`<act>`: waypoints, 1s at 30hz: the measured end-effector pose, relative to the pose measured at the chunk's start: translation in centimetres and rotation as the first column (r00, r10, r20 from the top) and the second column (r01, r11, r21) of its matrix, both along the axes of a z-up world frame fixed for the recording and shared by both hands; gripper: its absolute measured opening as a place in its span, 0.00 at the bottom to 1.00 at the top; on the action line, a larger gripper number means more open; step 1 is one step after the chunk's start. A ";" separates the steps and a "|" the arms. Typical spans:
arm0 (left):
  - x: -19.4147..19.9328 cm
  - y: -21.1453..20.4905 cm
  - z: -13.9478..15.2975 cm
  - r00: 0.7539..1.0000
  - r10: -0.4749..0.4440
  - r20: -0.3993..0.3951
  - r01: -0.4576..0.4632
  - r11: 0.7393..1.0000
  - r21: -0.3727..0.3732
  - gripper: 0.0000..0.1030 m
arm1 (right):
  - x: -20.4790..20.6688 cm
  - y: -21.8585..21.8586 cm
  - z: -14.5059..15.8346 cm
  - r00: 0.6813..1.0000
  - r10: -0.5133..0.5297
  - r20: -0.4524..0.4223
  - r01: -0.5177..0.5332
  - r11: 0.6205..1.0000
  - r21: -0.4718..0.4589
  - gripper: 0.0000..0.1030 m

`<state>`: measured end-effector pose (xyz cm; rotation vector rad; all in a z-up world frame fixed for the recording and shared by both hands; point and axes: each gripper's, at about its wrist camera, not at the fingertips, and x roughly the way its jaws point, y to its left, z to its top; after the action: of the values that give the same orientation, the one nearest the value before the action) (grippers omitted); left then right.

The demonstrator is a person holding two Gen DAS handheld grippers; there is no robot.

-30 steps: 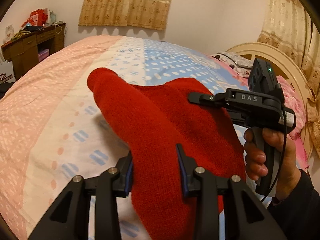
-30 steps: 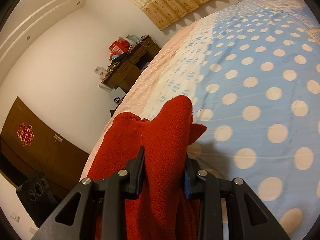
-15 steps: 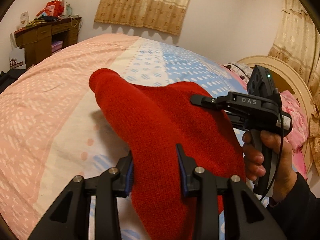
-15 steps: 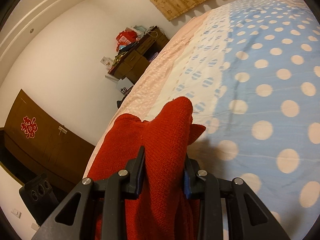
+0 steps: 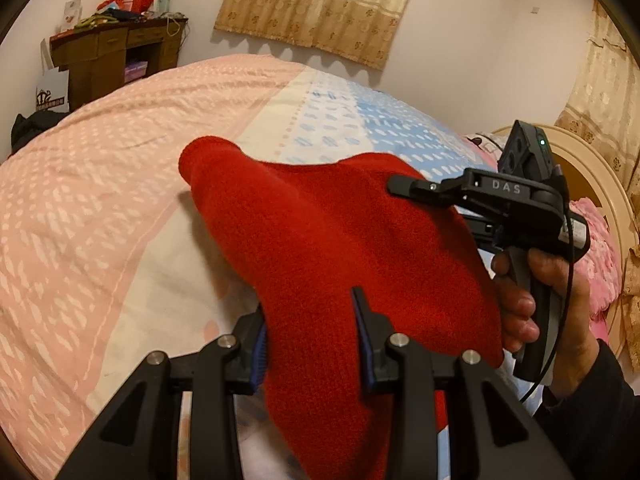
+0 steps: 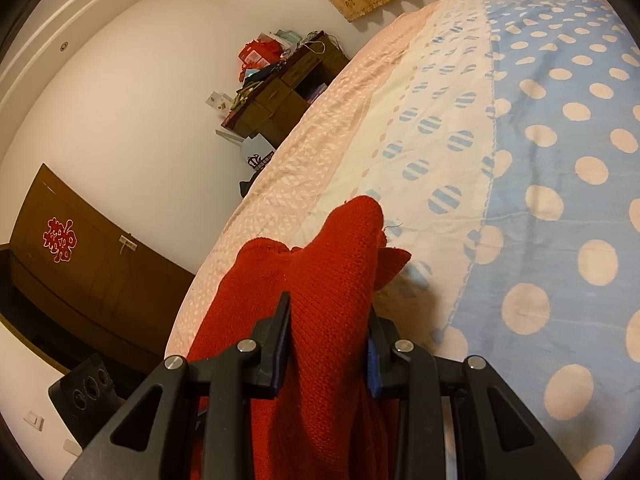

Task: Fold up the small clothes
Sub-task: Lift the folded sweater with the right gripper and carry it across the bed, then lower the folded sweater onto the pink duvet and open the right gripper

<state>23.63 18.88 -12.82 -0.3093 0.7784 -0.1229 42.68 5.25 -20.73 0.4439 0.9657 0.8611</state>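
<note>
A red knitted garment [image 5: 332, 248] hangs stretched above the bed, held by both grippers. My left gripper [image 5: 310, 320] is shut on its near edge, cloth bunched between the blue pads. In the left wrist view the right gripper [image 5: 404, 186] reaches in from the right, held by a hand [image 5: 536, 288], and grips the garment's far edge. In the right wrist view my right gripper [image 6: 328, 324] is shut on a thick fold of the red garment [image 6: 320, 280], whose tip pokes forward over the bedspread. The garment's lower part is hidden below the fingers.
The bed is covered by a spread [image 5: 100, 208] with pink, cream and blue dotted bands [image 6: 560, 160]. A dark wooden desk [image 5: 116, 56] piled with items stands beyond the bed. A cream headboard [image 5: 600, 176] and pink pillow [image 5: 600, 256] lie right. A dark cabinet [image 6: 80, 264] lines the wall.
Both grippers have carried the red garment sideways across the bed, slightly lower. The desk has shifted right in the left wrist view. Both grips on the cloth look unchanged.
</note>
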 end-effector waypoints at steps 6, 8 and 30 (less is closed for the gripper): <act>-0.3 0.4 -0.4 1.000 -0.005 -0.003 0.005 1.000 -0.006 0.36 | 0.3 0.2 -0.3 1.000 0.011 -0.009 -0.011 1.000 -0.002 0.30; -0.5 0.4 -0.6 1.000 -0.007 -0.007 0.007 1.000 -0.003 0.36 | 0.2 0.2 -0.4 1.000 0.013 -0.012 -0.013 1.000 -0.002 0.30; -0.8 0.0 -0.9 0.999 0.032 -0.043 -0.030 0.999 0.038 0.51 | 0.5 0.4 -1.8 1.000 -0.019 0.006 0.019 0.996 -0.087 0.32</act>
<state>22.82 18.86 -13.73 -0.2896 0.8176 -0.0724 43.17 5.68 -22.54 0.3753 0.9891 0.7993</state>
